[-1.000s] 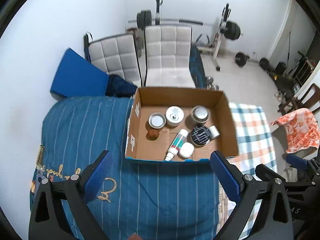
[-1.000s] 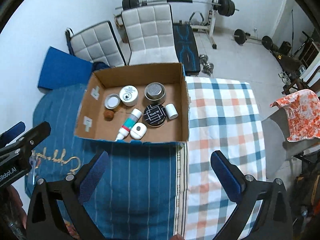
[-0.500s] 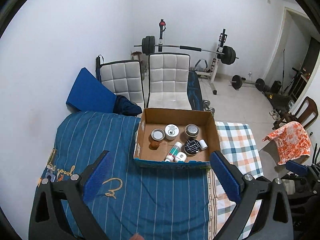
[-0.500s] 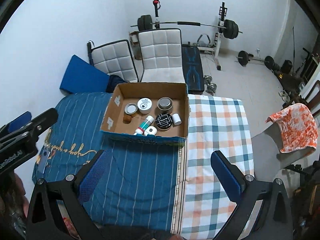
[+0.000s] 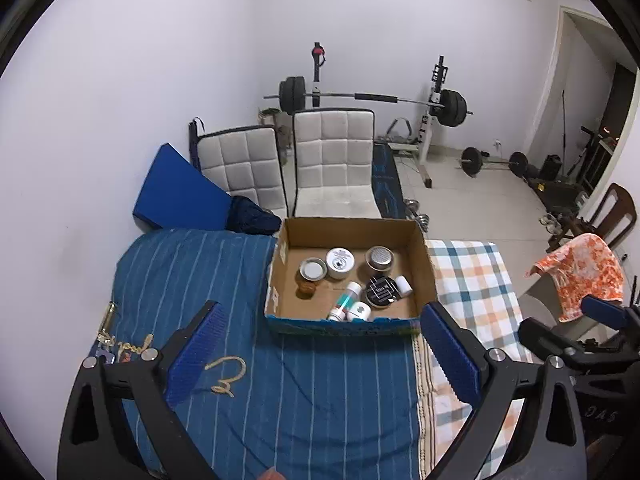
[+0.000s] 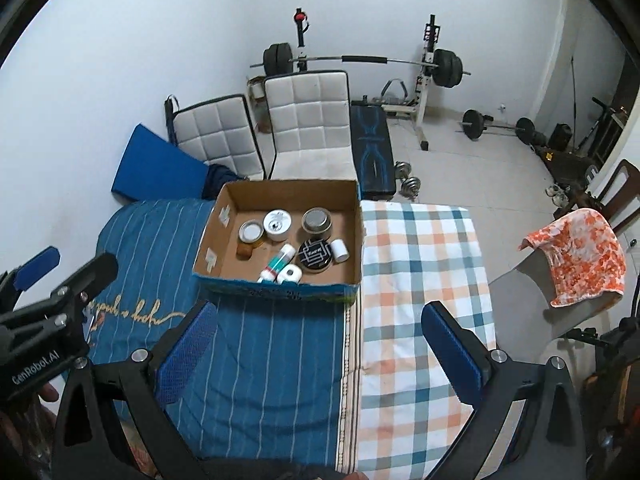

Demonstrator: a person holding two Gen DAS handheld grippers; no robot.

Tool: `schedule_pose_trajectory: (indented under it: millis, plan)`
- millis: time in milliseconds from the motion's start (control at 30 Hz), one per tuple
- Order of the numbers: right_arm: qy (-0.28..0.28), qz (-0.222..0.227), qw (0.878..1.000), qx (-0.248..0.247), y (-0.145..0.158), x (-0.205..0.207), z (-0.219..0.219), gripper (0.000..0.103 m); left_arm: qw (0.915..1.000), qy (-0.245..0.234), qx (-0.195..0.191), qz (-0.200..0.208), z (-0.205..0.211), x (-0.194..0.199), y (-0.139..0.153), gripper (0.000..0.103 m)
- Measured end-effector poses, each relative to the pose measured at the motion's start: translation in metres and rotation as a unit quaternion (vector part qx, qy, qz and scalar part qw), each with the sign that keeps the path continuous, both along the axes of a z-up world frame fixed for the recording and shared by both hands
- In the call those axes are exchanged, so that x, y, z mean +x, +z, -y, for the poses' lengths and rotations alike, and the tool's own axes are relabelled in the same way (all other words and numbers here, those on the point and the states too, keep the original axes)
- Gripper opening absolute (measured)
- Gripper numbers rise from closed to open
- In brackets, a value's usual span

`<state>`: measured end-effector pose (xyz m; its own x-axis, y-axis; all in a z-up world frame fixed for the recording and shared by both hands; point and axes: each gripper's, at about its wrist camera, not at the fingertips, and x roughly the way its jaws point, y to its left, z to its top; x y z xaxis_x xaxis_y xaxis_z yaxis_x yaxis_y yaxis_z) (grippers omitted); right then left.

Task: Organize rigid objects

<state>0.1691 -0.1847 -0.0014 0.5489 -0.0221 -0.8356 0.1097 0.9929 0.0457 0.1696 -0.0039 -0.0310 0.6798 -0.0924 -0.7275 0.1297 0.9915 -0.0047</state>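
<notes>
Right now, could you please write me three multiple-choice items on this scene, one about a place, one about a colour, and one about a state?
1. Where does the cardboard box sit?
A. on the blue striped cloth
B. on a white chair
C. on the floor by the barbell

2. What colour is the band on the white tube lying in the box?
A. red
B. teal
C. yellow

3. How do the left gripper and right gripper stand?
A. both shut on jars
B. one open, one shut
C. both open, holding nothing

Answers: 1 A, the box rests on the blue striped cloth, next to the checked cloth. 2 B, a teal band wraps the tube's middle. 3 C, each pair of blue pads stands wide apart with only cloth between.
</notes>
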Motion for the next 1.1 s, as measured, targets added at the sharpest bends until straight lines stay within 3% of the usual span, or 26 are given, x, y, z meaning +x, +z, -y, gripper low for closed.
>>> schedule_pose_trajectory:
  millis: [300,1100]
  plan:
    - [-0.021,0.029,0.999,-0.024,0.013,0.000,0.010,0.103,0.9998,0.012,0.000,0.018,-0.001,-0.003,0.007,0.101]
    - [-0.011,0.040,0.999,-0.031,0.021,-0.010,0.007,0.103,0.9996,0.013,-0.002,0.023,0.004,-0.010,0.013,0.101]
